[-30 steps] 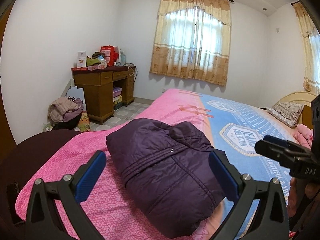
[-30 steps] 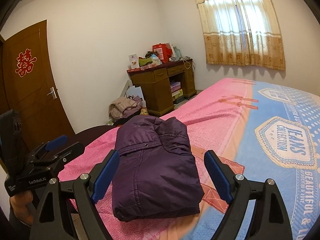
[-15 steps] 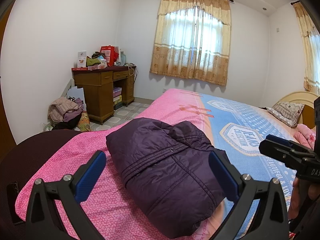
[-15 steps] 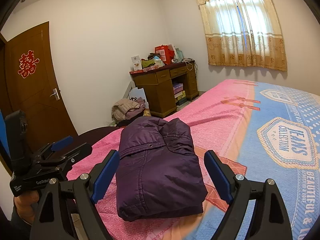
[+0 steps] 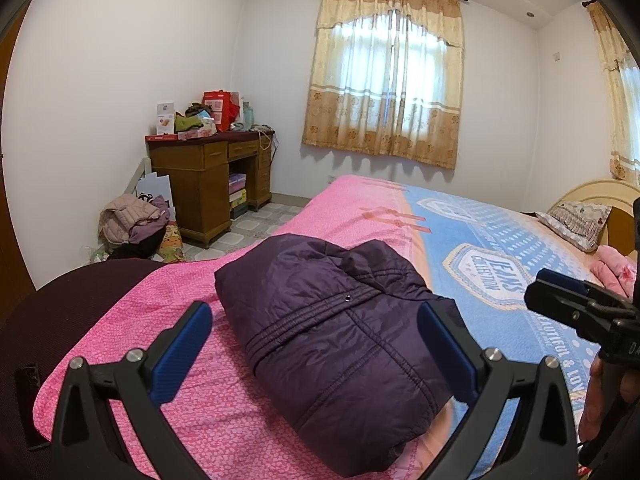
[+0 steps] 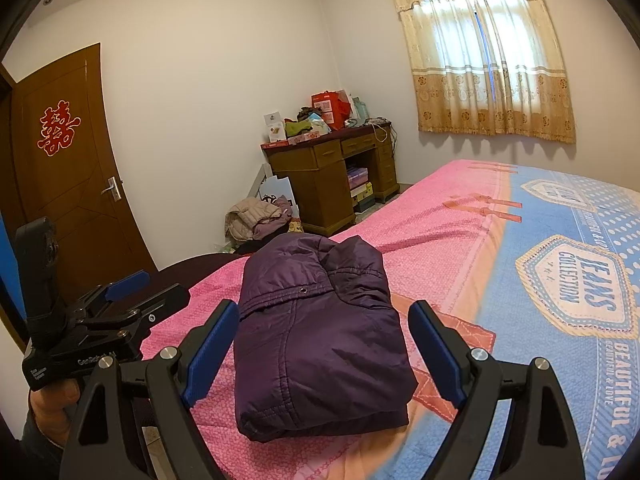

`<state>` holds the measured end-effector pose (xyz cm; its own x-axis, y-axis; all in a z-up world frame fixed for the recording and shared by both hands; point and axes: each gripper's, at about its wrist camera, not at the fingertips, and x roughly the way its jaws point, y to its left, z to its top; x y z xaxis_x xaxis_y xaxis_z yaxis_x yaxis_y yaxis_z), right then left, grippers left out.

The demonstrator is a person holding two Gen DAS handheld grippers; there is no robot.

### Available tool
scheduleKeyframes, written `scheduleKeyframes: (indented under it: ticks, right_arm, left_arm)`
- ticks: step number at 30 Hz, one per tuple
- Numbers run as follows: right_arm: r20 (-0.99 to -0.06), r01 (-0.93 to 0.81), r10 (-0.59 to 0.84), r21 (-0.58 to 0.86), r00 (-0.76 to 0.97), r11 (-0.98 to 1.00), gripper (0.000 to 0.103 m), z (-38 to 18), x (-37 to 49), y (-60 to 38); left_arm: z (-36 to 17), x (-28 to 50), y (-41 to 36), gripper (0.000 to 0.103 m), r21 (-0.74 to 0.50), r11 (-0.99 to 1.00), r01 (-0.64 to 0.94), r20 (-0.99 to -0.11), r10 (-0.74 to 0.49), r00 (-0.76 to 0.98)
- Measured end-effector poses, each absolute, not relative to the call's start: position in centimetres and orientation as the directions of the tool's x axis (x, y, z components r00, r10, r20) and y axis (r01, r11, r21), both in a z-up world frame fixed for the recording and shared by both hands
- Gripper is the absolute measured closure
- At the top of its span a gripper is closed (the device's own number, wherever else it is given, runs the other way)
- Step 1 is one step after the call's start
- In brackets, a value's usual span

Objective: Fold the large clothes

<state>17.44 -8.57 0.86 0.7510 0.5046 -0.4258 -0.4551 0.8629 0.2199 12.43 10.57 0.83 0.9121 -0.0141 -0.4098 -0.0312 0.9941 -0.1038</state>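
Note:
A dark purple padded jacket (image 5: 336, 340) lies folded into a compact bundle on the pink part of the bedspread (image 5: 168, 340), near the bed's front corner; it also shows in the right wrist view (image 6: 316, 340). My left gripper (image 5: 316, 348) is open and empty, held above and short of the jacket. My right gripper (image 6: 322, 348) is open and empty, also held back from the jacket. Each gripper shows in the other's view: the right one at the right edge (image 5: 560, 304), the left one at the left edge (image 6: 132, 296).
The bed's blue half (image 6: 560, 280) stretches right, with a pillow (image 5: 576, 220) and pink cloth (image 5: 616, 268) at the headboard. A cluttered wooden desk (image 5: 208, 168) and a clothes pile (image 5: 132, 220) stand by the far wall. A brown door (image 6: 68, 184) is at left.
The right gripper has drawn back and risen a little, so the jacket sits farther off in its view. The left gripper has barely moved. The jacket lies still.

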Motion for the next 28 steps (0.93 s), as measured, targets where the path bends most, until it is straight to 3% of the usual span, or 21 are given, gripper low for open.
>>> scheduleKeyframes:
  ticks: [28]
  right_arm:
    - [-0.431,-0.48,0.523,0.212,0.736,0.851,0.016,0.45,17.21,-7.59]
  left_arm:
    - [0.93,12.95,11.14,0.0,-0.052,0.997,-0.051,-0.404,0.026,0.915]
